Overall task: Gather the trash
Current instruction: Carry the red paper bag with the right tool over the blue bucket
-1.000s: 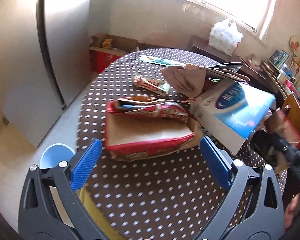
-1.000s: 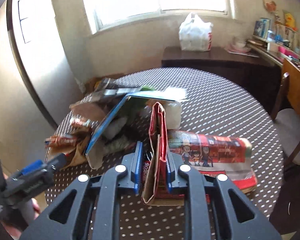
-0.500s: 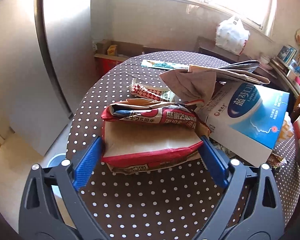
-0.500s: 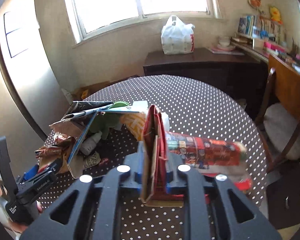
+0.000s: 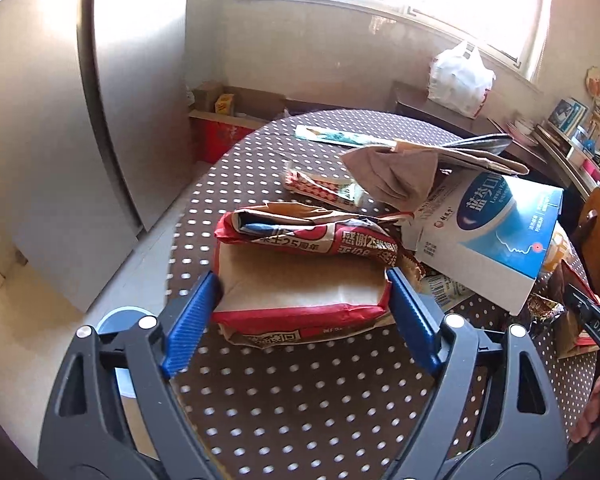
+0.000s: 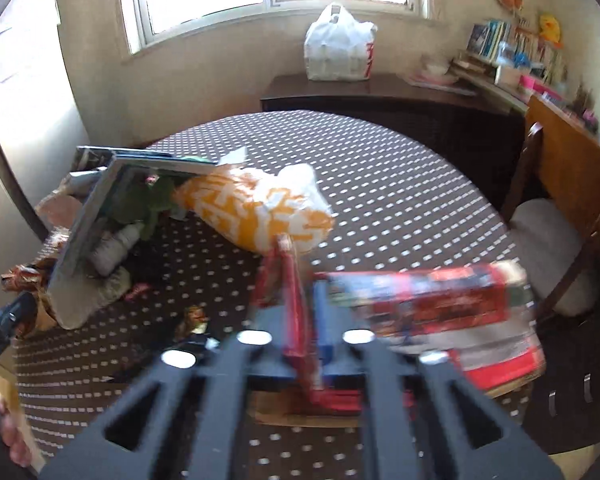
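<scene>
In the left wrist view a folded red-and-brown paper bag [image 5: 300, 280] lies flat on the polka-dot table [image 5: 300, 392]. My left gripper [image 5: 300, 288] straddles it; its jaws are closing, and the blue pads [image 5: 188, 328] sit at the bag's two side edges without squeezing it. In the blurred right wrist view my right gripper [image 6: 300, 320] is shut on the upright edge of a second red paper bag [image 6: 440, 304] with cartoon print, which trails to the right. An orange-and-white plastic bag [image 6: 256, 212] lies just beyond it.
A blue-and-white carton [image 5: 496, 236] lies on its side with crumpled brown paper [image 5: 400, 172] and a snack wrapper [image 5: 320, 188] beside it. A fridge [image 5: 60, 120] stands left, a blue bin [image 5: 116, 320] on the floor. A chair [image 6: 548, 248] stands at the table's right.
My left gripper came forward until its pads flank the folded bag, and its jaws narrowed. My right gripper tightened on the bag edge and pulled the bag nearer and lower, uncovering the orange bag.
</scene>
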Demonstrator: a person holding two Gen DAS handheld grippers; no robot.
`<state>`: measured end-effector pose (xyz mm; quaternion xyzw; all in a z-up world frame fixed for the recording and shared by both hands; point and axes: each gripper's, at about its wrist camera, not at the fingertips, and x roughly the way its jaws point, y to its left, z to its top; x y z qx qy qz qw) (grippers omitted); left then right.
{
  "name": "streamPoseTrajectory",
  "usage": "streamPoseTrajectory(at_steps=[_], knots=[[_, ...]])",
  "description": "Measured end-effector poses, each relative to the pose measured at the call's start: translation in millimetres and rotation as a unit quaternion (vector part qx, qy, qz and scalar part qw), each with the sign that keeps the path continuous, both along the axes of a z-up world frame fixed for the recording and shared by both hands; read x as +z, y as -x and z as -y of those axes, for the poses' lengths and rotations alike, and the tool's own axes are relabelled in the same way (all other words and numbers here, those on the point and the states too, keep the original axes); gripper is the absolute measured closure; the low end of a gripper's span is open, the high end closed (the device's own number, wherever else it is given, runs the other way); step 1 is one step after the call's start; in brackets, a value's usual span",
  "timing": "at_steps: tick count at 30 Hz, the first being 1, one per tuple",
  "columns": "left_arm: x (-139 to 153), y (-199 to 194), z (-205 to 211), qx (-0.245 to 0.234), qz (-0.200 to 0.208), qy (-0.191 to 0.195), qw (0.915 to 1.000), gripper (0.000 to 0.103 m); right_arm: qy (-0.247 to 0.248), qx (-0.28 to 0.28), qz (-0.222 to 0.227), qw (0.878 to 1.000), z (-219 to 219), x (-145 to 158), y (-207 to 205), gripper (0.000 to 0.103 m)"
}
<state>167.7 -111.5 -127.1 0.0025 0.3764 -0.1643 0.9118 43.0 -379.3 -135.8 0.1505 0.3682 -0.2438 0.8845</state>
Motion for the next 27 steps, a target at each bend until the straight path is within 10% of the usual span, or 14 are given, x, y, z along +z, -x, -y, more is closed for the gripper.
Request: streamPoseTrajectory(at_steps=[18, 27], knots=[[55.9, 39.9, -53.1, 0.061, 0.098, -0.001, 0.9933, 0.020, 0.055, 0.020, 0.149, 0.987, -36.8, 111.9, 28.9, 0.100], [92.4, 62.7, -104.4, 0.124, 0.143, 0.004, 0.9819, 0.020, 0.031, 0.150, 0.252, 0.956, -113.9, 174.1, 4.3, 0.100]])
